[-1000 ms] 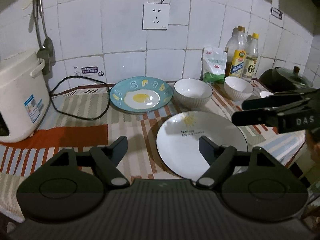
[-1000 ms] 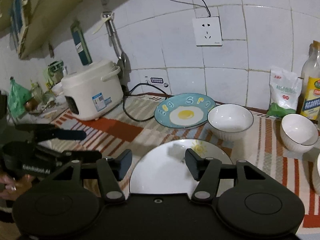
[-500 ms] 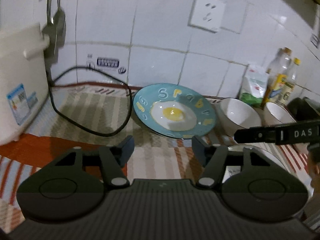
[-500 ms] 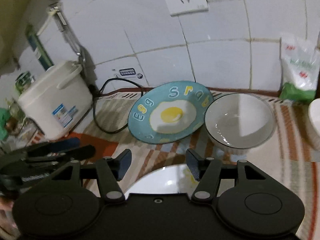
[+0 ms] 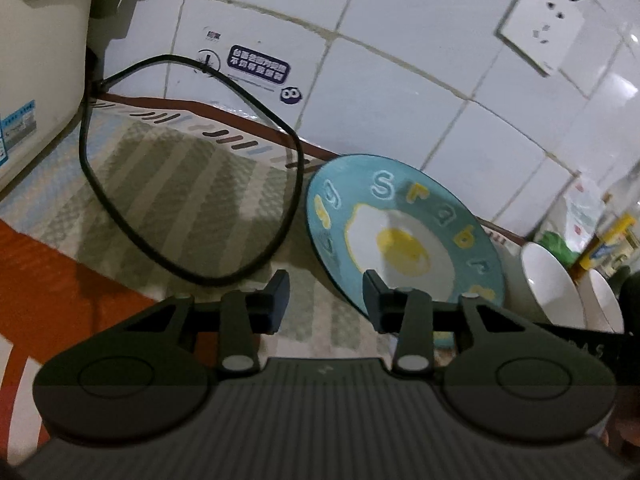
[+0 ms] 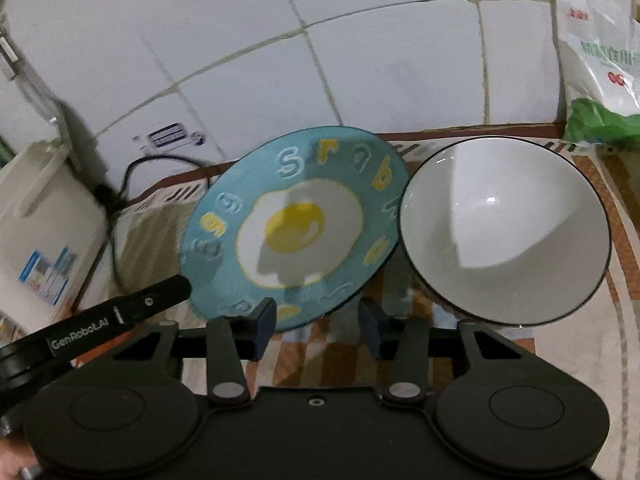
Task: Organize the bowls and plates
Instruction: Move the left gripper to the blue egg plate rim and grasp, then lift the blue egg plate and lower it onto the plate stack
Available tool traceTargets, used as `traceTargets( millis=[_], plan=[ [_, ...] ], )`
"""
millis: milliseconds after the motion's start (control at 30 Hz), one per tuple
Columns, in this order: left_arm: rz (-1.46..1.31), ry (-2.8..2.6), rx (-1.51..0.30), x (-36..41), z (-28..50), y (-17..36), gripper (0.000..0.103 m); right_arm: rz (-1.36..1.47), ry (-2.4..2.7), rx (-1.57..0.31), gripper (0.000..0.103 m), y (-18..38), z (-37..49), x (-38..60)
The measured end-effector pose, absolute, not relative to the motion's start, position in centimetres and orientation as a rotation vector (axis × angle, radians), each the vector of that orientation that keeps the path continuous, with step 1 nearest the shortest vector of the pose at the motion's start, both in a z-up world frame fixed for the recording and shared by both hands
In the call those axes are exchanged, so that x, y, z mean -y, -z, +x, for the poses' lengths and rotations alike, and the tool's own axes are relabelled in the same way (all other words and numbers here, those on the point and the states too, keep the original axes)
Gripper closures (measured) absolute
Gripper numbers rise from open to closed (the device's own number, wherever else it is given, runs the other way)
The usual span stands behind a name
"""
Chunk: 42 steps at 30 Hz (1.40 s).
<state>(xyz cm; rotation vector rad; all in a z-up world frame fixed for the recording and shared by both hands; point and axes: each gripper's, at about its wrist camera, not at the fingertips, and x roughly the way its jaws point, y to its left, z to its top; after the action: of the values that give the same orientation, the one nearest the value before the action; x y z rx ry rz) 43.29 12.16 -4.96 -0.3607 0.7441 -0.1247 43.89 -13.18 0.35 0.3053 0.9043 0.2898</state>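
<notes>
**Two grippers closing in on the egg plate**

Both tools are converging on the round teal ceramic plate with a fried-egg print and raised letters (image 6: 296, 224), which is lying on the striped woven cloth (image 5: 168, 184) near the white tiled wall (image 6: 360, 40). The left gripper (image 5: 325, 300) is sitting at the plate's near-left rim; its jaws have just been closing and are standing at a narrow gap, nothing between them, right finger overlapping the plate edge in view. The right gripper (image 6: 316, 322) is sitting at the plate's near rim; its jaws have also just been closing, narrow gap, only cloth showing between the pads, no grip yet.

Step in hand, as I read it: approaching the plate for pickup, probably to stack it with other dishes. Next move is calling for getting one finger under the rim and one over it, then pinching; the plate is lying flat, so the lip is offering little purchase.

Room: the white glazed bowl with a dark rim (image 6: 504, 232) is touching or just beside the plate's right edge, so lifting that way is risking a knock. A second white bowl (image 5: 604, 300) is sitting beyond it. On the left, the looped black power cord (image 5: 192, 184) is lying just beside the plate, running to the cream rice cooker (image 5: 36, 60). The near side is looking freest.
</notes>
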Motion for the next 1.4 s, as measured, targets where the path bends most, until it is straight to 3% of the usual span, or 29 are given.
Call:
traceTargets(
  millis=[200, 300, 367, 400, 433, 500, 1400],
  plan=[
    [-0.397, 0.103, -0.776, -12.3, 45.7, 6.2, 0.067, 0.383, -0.277, -0.921, 0.058, 1.1, 45.4, 13.0],
    [-0.393, 0.105, -0.759, -12.2, 46.1, 6.3, 0.074, 0.383, -0.267, -0.932, 0.057, 1.0, 45.8, 12.8],
    [-0.402, 0.134, -0.759, -12.0, 46.2, 6.5, 0.089, 0.410, -0.266, -0.933, 0.058, 1.1, 46.0, 13.1],
    [-0.395, 0.148, -0.755, -11.9, 46.1, 6.5, 0.091, 0.399, -0.264, -0.933, 0.065, 1.1, 46.0, 13.2],
    [-0.367, 0.146, -0.746, -11.5, 46.0, 6.4, 0.091, 0.375, -0.254, -0.929, 0.070, 1.1, 45.9, 13.2],
    [-0.302, 0.128, -0.726, -10.6, 45.6, 6.3, 0.091, 0.368, -0.268, -0.915, 0.071, 1.2, 45.5, 13.6],
    [-0.089, 0.021, -0.595, -10.0, 33.2, 0.3, 0.086, 0.255, -0.486, -0.808, 0.071, -2.0, 36.8, 13.7]
  ],
)
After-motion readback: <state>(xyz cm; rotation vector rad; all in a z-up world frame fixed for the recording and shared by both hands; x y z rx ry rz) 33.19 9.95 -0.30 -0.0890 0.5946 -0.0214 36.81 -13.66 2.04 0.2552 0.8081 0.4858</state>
